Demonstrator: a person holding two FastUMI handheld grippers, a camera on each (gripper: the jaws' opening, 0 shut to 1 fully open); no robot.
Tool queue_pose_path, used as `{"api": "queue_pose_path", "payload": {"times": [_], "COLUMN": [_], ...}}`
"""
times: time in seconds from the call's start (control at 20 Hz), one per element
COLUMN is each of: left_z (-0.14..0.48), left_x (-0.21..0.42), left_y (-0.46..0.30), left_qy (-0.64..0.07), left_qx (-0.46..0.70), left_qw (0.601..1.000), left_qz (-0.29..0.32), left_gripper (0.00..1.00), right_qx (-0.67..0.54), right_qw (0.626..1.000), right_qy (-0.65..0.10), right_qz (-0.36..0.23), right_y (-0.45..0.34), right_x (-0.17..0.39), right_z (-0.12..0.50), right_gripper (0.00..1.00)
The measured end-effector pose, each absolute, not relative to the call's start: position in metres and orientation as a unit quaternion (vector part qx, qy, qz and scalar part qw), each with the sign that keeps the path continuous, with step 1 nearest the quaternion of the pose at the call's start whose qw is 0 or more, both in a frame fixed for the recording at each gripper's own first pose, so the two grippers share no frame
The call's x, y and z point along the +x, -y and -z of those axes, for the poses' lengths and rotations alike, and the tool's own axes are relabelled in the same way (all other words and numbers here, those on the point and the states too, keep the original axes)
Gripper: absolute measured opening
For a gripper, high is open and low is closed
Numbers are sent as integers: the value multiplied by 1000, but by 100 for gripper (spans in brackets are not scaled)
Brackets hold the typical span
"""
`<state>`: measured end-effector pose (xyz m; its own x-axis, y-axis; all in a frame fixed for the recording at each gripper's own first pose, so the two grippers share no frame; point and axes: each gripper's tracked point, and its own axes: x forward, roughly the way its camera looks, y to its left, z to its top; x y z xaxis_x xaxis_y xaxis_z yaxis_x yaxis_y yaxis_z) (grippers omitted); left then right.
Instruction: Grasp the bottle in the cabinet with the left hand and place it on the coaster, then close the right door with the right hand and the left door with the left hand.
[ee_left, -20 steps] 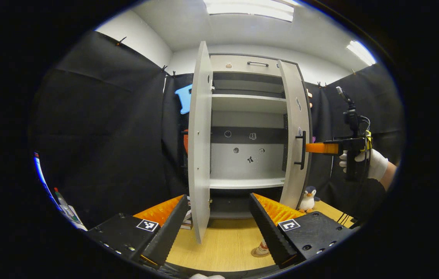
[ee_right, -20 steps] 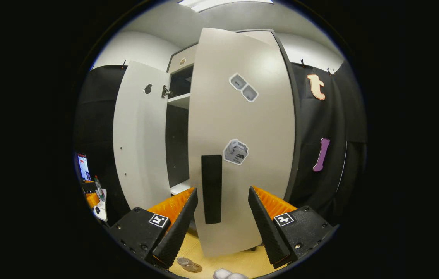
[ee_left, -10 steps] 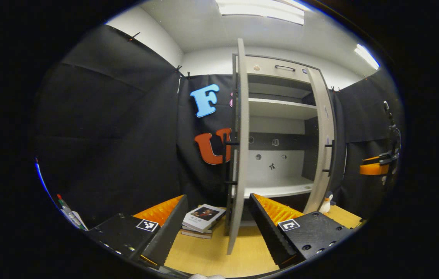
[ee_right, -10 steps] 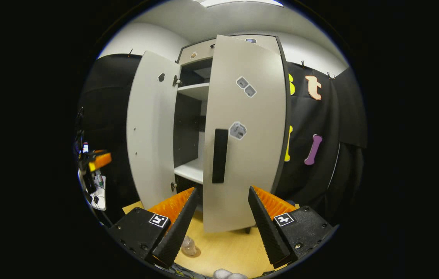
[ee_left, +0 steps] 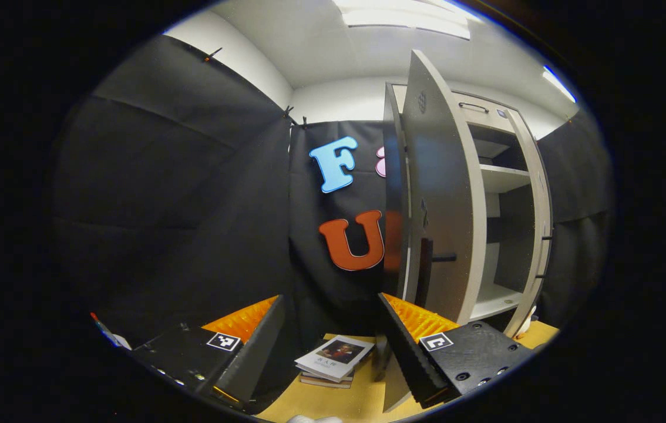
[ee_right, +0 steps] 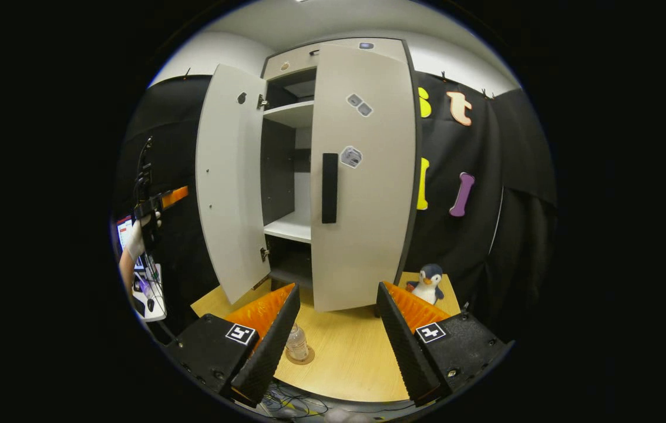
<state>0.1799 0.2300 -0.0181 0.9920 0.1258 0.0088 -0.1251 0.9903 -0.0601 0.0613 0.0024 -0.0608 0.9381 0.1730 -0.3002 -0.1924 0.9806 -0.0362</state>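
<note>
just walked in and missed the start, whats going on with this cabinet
A person holds a gripper in each hand at a cabinet on a wooden table. The bottle already stands on the coaster. The right door looks shut or nearly so. The left door stands wide open, with the left gripper out beyond it, apart from it. The right gripper is open, holding nothing.

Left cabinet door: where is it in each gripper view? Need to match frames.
Left gripper view: left door right of centre, outer face toward the camera, its handle low down.
Right gripper view: left door left of centre, swung open, inner face showing.
Shared landmark: the lower shelf, just right of the door in both.
</note>
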Motion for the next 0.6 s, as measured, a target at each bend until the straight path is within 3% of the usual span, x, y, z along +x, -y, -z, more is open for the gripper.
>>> {"api": "queue_pose_path", "payload": {"times": [0.6], "left_z": [14], "left_x": [217], "left_y": [-215], "left_qy": [1], "left_qx": [60], "left_qw": [996], "left_qz": [-62], "left_gripper": [91], "right_qx": [-22], "right_qw": [984], "right_qy": [-152], "right_qz": [-88], "right_y": [20], "right_x": [63], "right_z": [61], "right_gripper": [82]}}
